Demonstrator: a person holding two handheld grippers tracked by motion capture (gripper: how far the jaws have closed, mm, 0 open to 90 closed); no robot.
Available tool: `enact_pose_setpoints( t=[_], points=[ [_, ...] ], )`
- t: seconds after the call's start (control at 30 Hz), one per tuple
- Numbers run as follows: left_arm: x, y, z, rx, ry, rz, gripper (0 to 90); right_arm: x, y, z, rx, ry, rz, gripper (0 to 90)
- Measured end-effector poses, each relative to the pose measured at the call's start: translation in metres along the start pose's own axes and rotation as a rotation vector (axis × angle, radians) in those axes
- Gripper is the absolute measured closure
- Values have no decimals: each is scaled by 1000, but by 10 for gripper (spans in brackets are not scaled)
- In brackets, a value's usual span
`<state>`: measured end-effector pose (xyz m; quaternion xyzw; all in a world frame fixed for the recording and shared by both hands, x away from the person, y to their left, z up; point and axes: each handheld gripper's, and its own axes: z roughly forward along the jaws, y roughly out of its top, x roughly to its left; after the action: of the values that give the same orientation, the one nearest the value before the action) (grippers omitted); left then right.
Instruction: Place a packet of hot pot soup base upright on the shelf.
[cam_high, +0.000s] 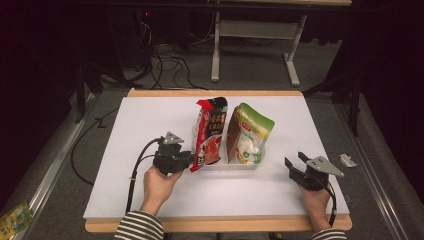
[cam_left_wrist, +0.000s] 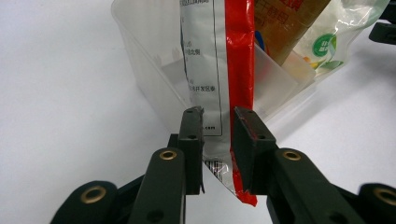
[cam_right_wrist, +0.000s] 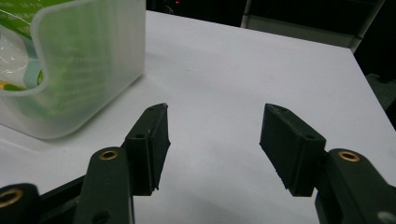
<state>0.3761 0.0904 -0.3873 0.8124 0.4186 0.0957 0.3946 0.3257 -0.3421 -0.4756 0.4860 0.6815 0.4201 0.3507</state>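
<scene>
White table (cam_high: 150, 120) bearing a clear plastic bin (cam_left_wrist: 154, 88) near its middle, a red snack pouch (cam_high: 209, 132) and a green snack pouch (cam_high: 248, 134) standing upright inside. Left gripper (cam_left_wrist: 218, 135) at the bin's left end, jaws narrow around the red pouch's lower edge, contact with the pads impossible to tell. Right gripper (cam_right_wrist: 215, 140) off to the bin's right, low over bare tabletop, jaws wide with nothing between.

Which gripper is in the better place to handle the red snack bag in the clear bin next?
The left gripper. Its jaws sit on both sides of the red snack bag edge in the clear plastic bin, though contact is unclear. The right gripper rests open on the white table, beside the green bag.
</scene>
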Motion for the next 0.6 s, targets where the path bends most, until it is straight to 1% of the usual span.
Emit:
enact_pose_setpoints(
  t=[0.13,0.27,0.5,0.6],
  points=[
    [-2,1,2,12,8,1,747,0,0,0,-1,0,-3,424],
    [-3,3,4,21,18,11,747,0,0,0,-1,0,-6,424],
    [-5,5,13,46,36,22,752,0,0,0,-1,2,-4,424],
    [-5,6,14,47,35,21,757,0,0,0,0,0,-2,424]
  ],
)
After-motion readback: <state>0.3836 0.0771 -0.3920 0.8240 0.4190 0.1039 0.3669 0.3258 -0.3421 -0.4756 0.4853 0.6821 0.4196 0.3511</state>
